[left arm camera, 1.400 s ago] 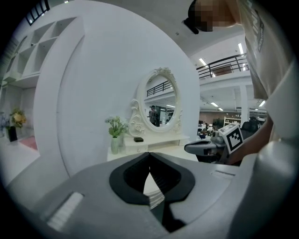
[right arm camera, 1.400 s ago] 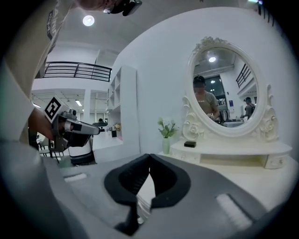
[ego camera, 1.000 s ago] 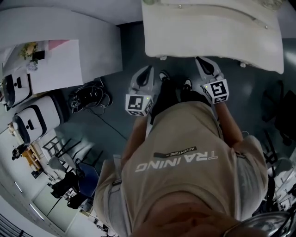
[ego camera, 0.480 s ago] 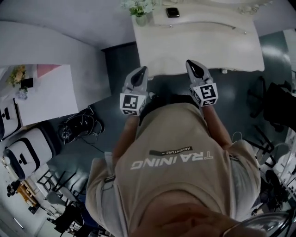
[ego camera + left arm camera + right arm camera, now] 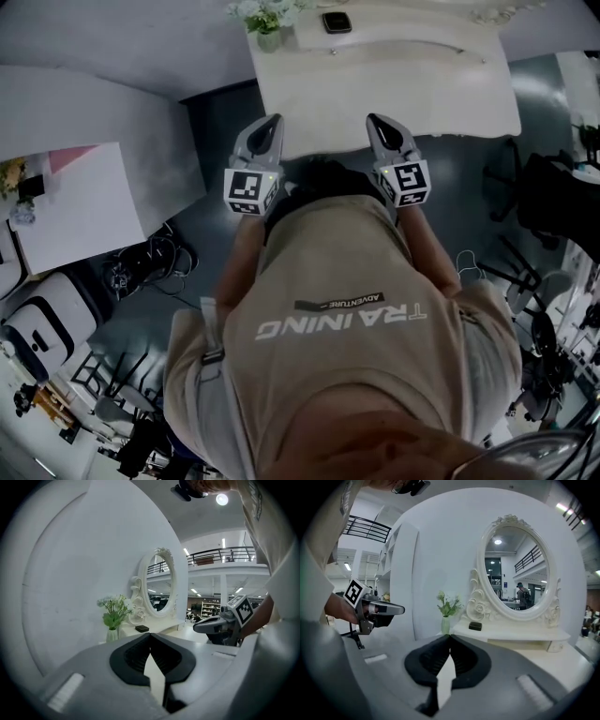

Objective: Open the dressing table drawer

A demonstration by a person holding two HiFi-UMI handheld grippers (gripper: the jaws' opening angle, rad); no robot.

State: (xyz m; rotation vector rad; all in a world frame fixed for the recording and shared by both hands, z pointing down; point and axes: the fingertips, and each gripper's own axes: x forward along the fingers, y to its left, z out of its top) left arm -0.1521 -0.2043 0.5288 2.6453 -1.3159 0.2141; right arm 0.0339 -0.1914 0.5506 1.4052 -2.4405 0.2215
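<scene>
We find the table (image 5: pixel 403 89) directly ahead of the person, with its mirror (image 5: pixel 518 573) upright at the back; the drawer cannot be made out. The left gripper (image 5: pixel 271 124) and right gripper (image 5: pixel 377 122) point at the table's near edge, jaws closed tip to tip, holding nothing. A vase (image 5: pixel 269 37) and a dark box (image 5: pixel 336 22) stand on top.

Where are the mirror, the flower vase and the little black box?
mirror (image 5: pixel 516 569), right gripper view, middle of the glass.
vase (image 5: pixel 446 625), right gripper view, body below the flowers.
black box (image 5: pixel 476 626), right gripper view, front face.
</scene>
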